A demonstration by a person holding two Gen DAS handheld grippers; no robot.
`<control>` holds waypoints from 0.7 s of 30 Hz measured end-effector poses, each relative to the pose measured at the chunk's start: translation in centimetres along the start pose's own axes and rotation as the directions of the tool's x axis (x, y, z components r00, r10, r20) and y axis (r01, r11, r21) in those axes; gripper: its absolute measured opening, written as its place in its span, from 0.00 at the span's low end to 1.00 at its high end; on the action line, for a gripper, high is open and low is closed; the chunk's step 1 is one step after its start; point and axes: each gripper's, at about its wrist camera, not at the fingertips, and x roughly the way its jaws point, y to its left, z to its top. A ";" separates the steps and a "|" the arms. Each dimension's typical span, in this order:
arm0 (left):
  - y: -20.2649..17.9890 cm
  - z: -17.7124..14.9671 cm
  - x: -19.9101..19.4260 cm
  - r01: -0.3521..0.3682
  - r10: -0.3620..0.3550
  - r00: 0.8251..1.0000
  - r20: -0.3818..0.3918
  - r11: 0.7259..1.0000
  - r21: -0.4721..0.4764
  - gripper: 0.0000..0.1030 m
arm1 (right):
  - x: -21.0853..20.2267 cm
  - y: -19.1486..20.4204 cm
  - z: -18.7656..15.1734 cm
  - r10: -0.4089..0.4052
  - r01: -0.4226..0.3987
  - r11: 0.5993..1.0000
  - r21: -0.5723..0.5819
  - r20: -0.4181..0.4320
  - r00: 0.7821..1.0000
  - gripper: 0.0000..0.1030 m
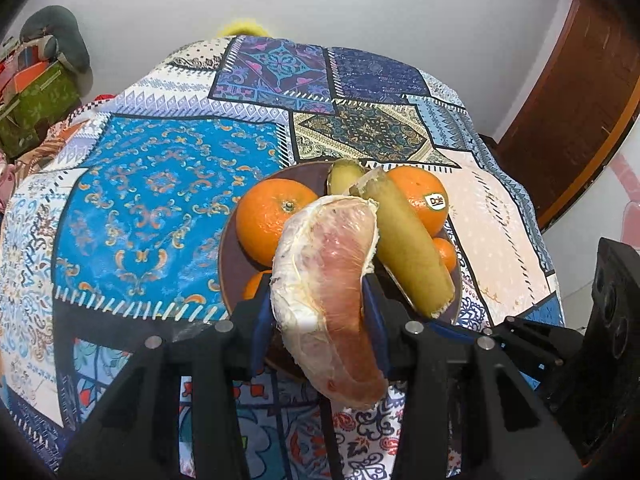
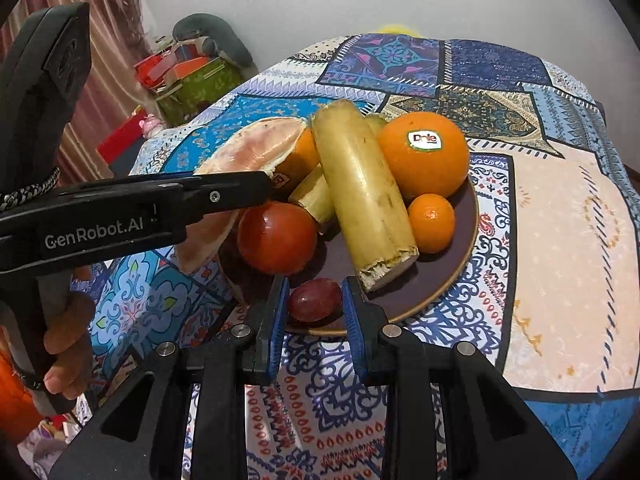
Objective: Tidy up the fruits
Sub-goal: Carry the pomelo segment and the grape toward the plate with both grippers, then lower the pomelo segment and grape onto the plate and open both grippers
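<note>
Left gripper (image 1: 320, 312) pinches a peeled pink pomelo segment with white pith (image 1: 326, 296) between its blue pads, holding it over the near-left rim of the round dark-brown plate (image 2: 464, 248). Right gripper (image 2: 315, 308) sits at the plate's near edge, blue pads flanking a small dark-red grape (image 2: 314, 299); pads look just beside it, cannot tell if they touch, jaws partly spread. On the plate: large orange with a Dole sticker (image 2: 424, 152) at the far right, second large orange (image 1: 272, 220) far left, two pale yellow-green sugarcane lengths (image 2: 362, 192) lying across the middle, red tomato (image 2: 276, 236) near left, small mandarin (image 2: 432, 222) right side. Plate rests on the patchwork-print tablecloth (image 2: 560, 240), near the table's front edge.
</note>
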 end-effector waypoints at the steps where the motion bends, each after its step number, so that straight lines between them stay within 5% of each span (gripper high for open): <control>1: 0.1 0.0 0.2 0.005 -0.005 1.000 -0.003 1.000 -0.004 0.41 | 0.2 -0.2 0.0 0.001 -0.001 1.000 0.004 -0.003 1.000 0.24; 13: 0.3 0.2 0.5 -0.007 0.007 1.000 0.005 1.000 0.010 0.48 | 1.0 -0.3 -0.1 0.012 -0.011 1.000 0.017 -0.009 1.000 0.24; 21: 0.6 -0.2 -1.1 -0.005 0.005 1.000 0.016 1.000 0.010 0.49 | 1.1 0.4 0.0 0.009 -0.009 1.000 0.002 -0.022 1.000 0.39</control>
